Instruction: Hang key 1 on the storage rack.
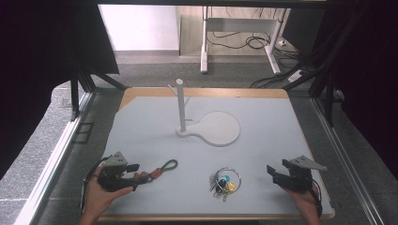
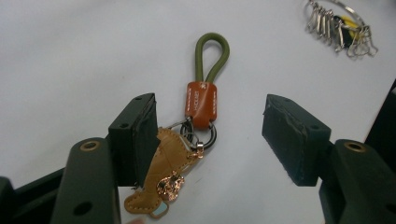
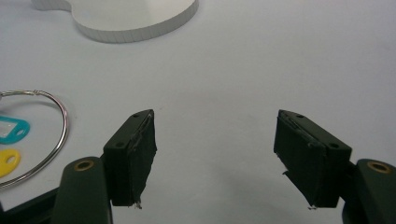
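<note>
Keychain (image 2: pixel 201 100) with its green loop lies between the spread jaws of the left gripper (image 2: pixel 208 135); the right gripper (image 3: pixel 215 154), likewise spread, hovers low beside the key ring (image 3: pixel 44 135).

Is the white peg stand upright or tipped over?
Upright. The white peg stand rises straight from its flat round base, which lies flush on the grey table.

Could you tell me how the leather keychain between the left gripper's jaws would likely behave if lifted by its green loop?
The keychain would probably dangle: its tan leather charm hangs from metal rings, so it should swing freely. The green loop looks like bendable cord. It seems light.
</note>
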